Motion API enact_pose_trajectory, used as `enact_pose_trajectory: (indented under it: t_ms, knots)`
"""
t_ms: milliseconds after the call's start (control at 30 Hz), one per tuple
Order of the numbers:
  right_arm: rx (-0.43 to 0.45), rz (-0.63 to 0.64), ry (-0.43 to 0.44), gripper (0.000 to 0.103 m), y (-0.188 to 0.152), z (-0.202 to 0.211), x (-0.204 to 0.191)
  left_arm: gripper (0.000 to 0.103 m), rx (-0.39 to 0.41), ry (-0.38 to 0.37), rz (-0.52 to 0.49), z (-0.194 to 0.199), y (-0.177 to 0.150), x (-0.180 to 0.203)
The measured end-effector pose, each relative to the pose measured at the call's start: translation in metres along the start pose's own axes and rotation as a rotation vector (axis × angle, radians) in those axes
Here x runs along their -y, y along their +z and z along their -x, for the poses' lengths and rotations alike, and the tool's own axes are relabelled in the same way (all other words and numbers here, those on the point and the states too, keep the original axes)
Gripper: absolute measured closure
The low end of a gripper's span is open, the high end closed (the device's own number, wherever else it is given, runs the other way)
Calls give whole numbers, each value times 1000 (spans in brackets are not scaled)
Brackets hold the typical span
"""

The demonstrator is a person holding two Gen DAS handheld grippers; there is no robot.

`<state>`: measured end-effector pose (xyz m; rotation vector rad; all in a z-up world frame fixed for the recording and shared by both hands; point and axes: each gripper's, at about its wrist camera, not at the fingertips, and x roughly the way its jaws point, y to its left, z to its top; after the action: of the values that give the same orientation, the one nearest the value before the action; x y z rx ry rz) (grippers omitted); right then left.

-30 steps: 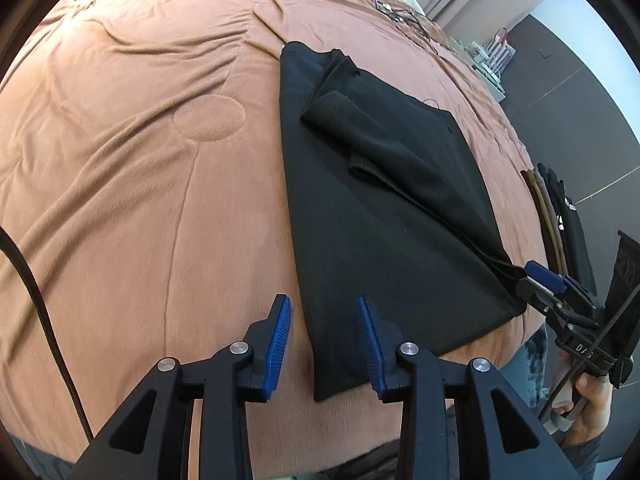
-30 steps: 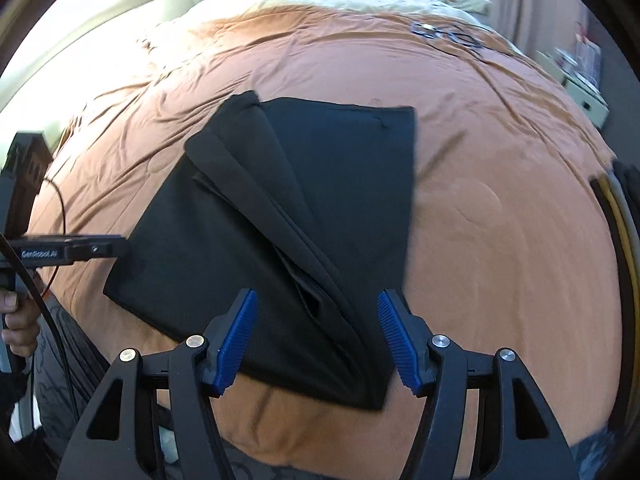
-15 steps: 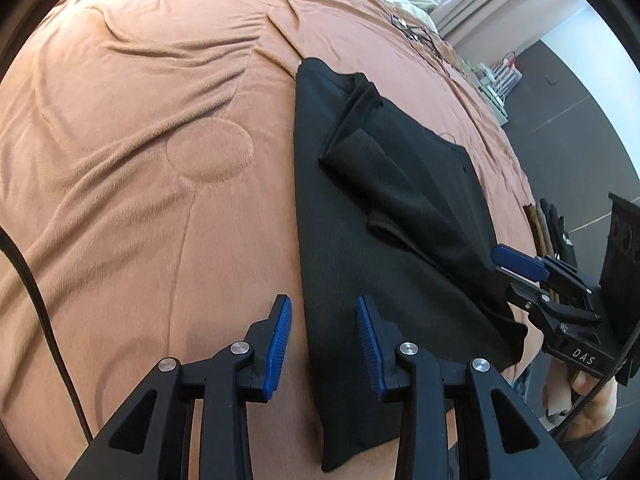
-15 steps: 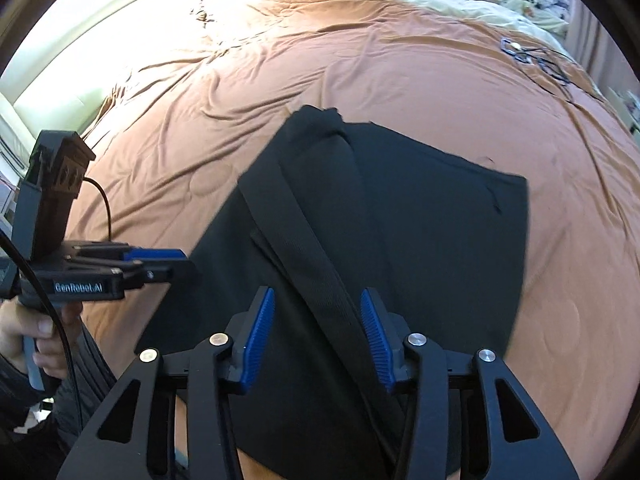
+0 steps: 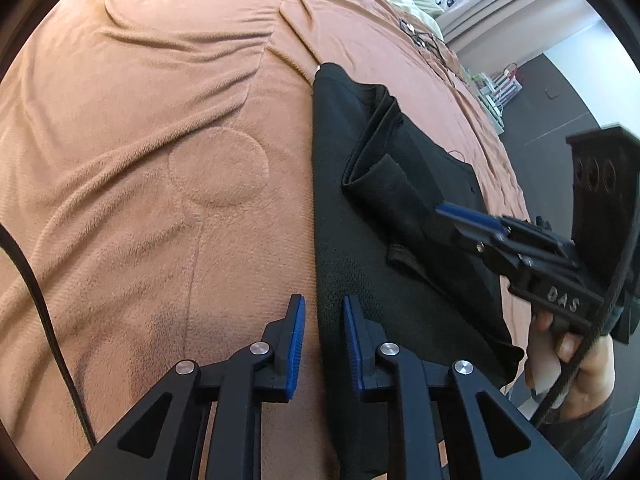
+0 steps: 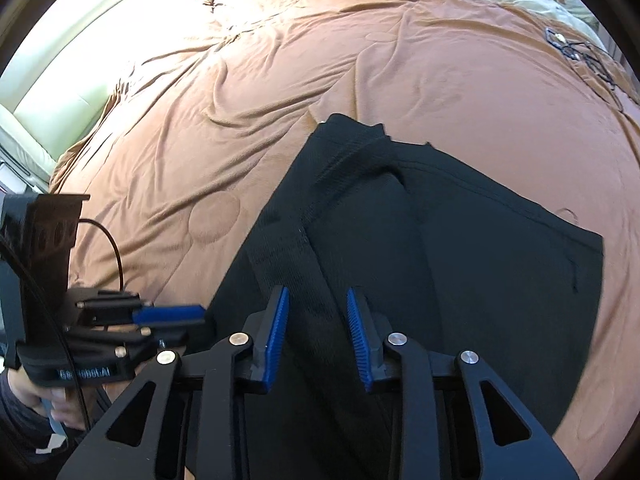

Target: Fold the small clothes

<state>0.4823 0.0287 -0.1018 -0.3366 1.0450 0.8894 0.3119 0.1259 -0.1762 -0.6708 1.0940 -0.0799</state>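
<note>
My left hand-held gripper (image 5: 323, 338) has just been narrowing, unclenched, astride the left edge of the black garment (image 5: 400, 248) on the brown bed (image 5: 160, 160). My right hand-held gripper (image 6: 316, 334), also narrowing, straddles its folded strip without pinching.

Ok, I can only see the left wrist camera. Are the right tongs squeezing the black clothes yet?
Observer: Not yet, it seems. The right tongs have just been closing, and a folded strip of the black garment lies between the pads, with gaps still showing.
Operator: Anything else I can't see?
Observer: A cream padded bed edge beyond the blanket.
</note>
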Motion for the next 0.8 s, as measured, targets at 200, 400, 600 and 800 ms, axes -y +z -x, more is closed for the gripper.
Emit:
enact_pose_trajectory:
  t_ms: [200, 400, 600, 800]
  knots:
    - [-10, -3, 15, 98, 3, -22, 0, 85, -3, -15, 29, -1, -2, -8]
    - [40, -5, -23, 103, 2, 0, 6, 85, -14, -7, 26, -2, 2, -7]
    - [109, -40, -62, 103, 1, 37, 29, 85, -5, 30, 9, 1, 5, 4]
    - [172, -103, -112, 103, -7, 65, 59, 85, 29, 57, -14, 8, 9, 16]
